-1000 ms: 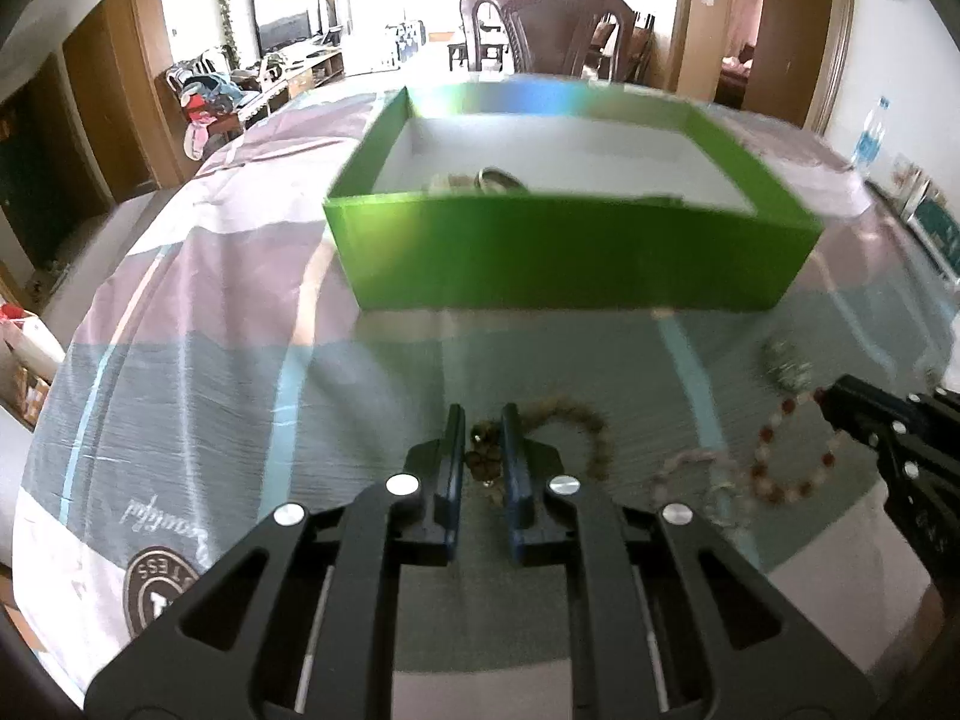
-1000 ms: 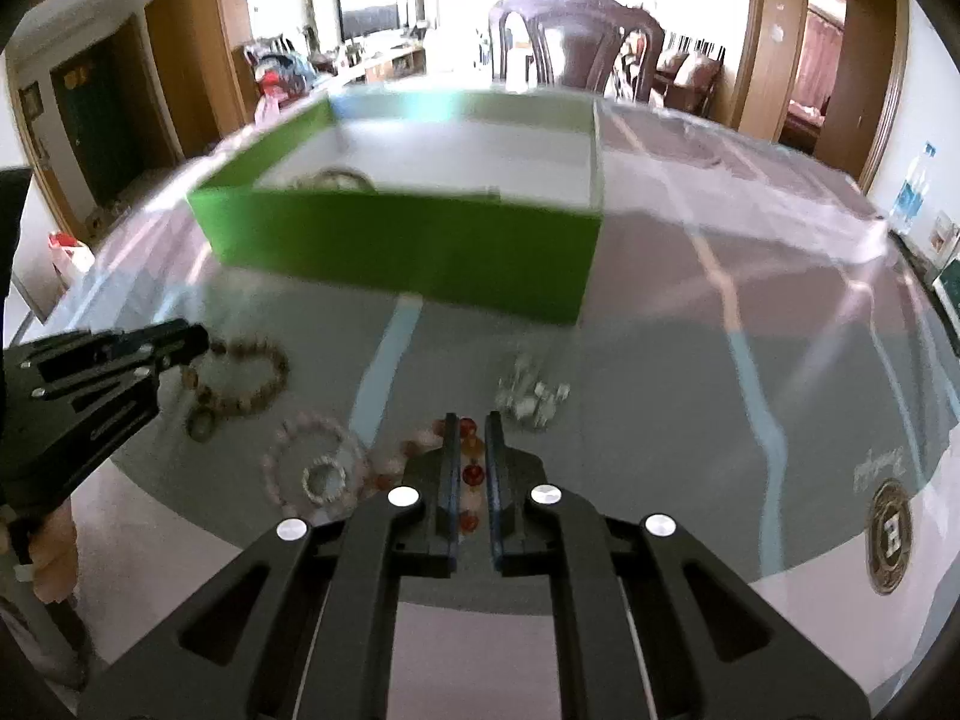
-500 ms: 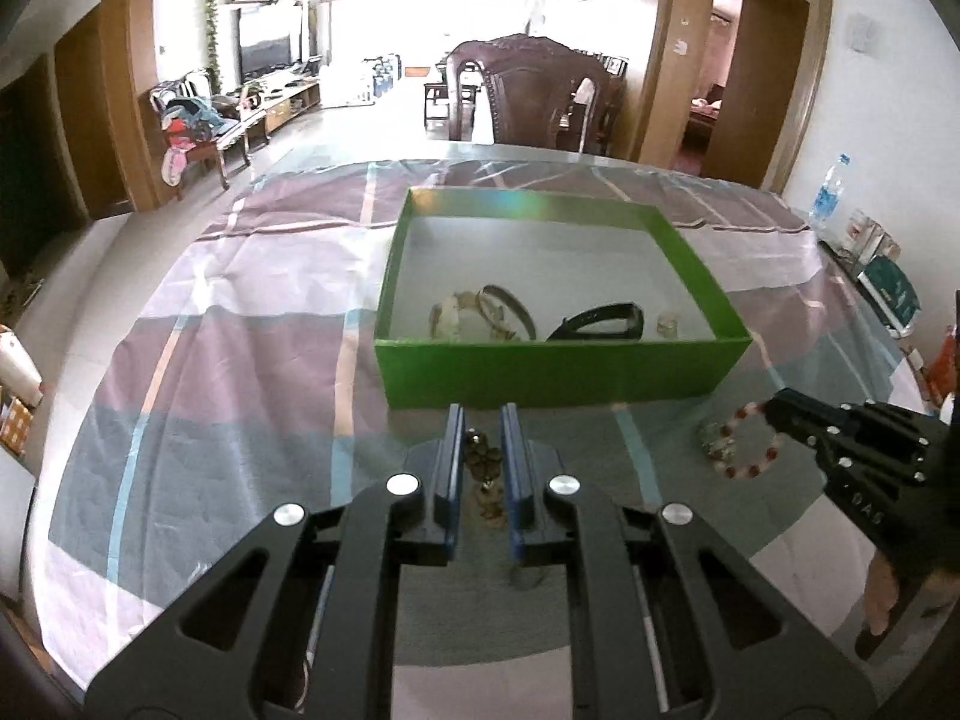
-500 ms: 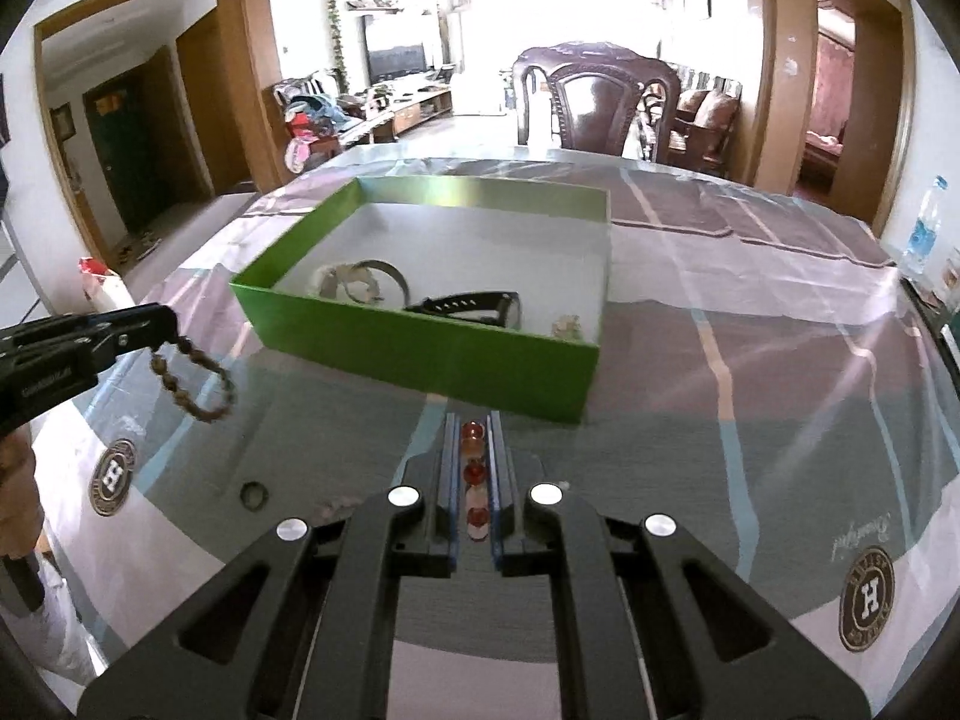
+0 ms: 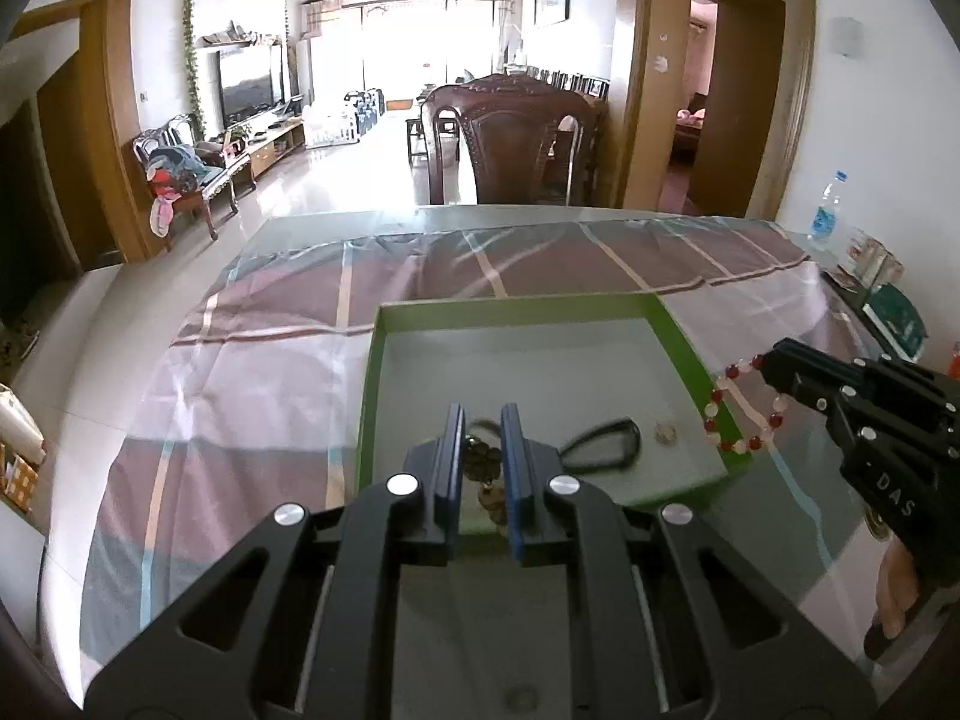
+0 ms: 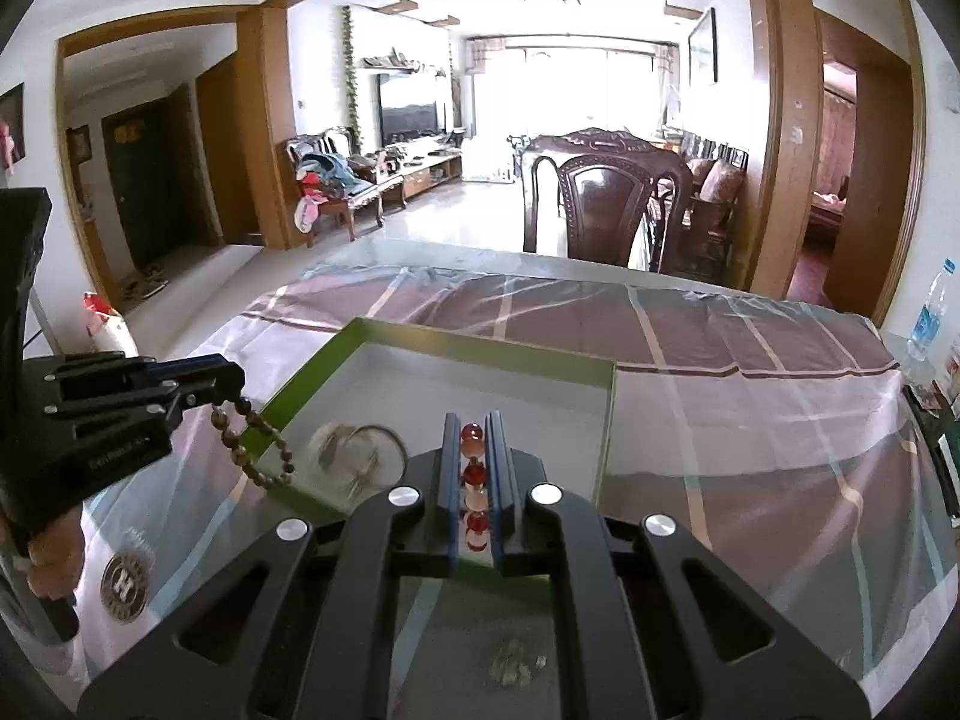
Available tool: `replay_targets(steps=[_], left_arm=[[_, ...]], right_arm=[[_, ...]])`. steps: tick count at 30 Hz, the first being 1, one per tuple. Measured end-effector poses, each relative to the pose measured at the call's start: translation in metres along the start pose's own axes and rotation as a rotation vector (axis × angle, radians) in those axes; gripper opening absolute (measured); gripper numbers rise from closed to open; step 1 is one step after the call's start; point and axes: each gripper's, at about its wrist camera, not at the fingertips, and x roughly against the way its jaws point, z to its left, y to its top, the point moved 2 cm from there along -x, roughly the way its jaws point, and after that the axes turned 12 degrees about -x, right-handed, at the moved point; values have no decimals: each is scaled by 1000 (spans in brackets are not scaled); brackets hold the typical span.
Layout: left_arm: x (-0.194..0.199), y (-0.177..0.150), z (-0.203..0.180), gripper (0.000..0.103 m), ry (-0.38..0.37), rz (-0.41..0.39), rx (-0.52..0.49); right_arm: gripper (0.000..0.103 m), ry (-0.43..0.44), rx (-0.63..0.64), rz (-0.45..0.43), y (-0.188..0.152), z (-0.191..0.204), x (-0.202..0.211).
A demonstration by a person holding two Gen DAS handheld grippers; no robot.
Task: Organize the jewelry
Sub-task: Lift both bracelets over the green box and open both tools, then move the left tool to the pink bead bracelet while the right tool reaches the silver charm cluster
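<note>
Carrying two bracelets at once toward the green box (image 5: 367, 396), both raised off the counter (image 5: 252, 396). Left gripper (image 5: 483, 450) clenched on the brown bead bracelet (image 6: 252, 450), seen in the right wrist view dangling as a loose loop over the box's near left corner. Right gripper (image 6: 474, 468) clamped on the red-and-white bead bracelet (image 5: 741, 408), seen in the left wrist view drooping beside the box's right wall. Already lay inside the box: a dark band (image 5: 600, 447), a small pale piece (image 5: 665, 432) and a blurred ring-like item (image 6: 360, 450). Judged light and limp, strung beads likely to swing and drape rather than hold shape; hard, smooth beads apt to roll between flat fingers, so best pinched across a single bead or on the cord between two. Probably fragile only at the string. Looked safest let go low over the box floor.
</note>
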Motion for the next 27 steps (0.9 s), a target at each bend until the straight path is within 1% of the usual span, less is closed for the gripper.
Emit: replay_targets(steps=[3, 6, 9, 11, 12, 13, 14, 15, 16, 18, 21, 24, 27], left_arm=[[-26, 6, 3, 12, 30, 35, 6], [-54, 3, 2, 12, 44, 81, -1], [-72, -2, 3, 13, 26, 110, -3], [-78, -7, 4, 14, 19, 125, 5], [-77, -10, 4, 17, 19, 125, 10], [-72, -12, 4, 20, 18, 121, 11], [-68, -14, 4, 26, 21, 116, 9], [-62, -18, 2, 32, 25, 111, 5], [-54, -22, -1, 33, 30, 107, -6], [-35, -37, -11, 35, 24, 108, -37], [-23, -64, -29, 36, -22, 148, -63], [-25, -93, -53, 36, -95, 204, -83], [-30, -113, -72, 36, -127, 238, -108]], right_arm=[[8, -27, -6, 41, -3, -3, -25], [8, -41, -25, 96, -13, -7, -51], [8, -39, -44, 139, -21, -12, -68], [9, -41, -51, 144, -24, -14, -67], [10, -39, -58, 143, -24, -16, -64], [16, -29, -64, 141, -24, -17, -56], [25, -20, -71, 136, -24, -19, -46], [29, -12, -78, 132, -26, -22, -36], [33, -2, -82, 129, -27, -25, -29], [33, 3, -88, 130, -37, -33, -8], [33, -27, -88, 147, -56, -46, 6], [33, -77, -110, 199, -83, -61, 0], [33, -103, -151, 260, -106, -73, -15]])
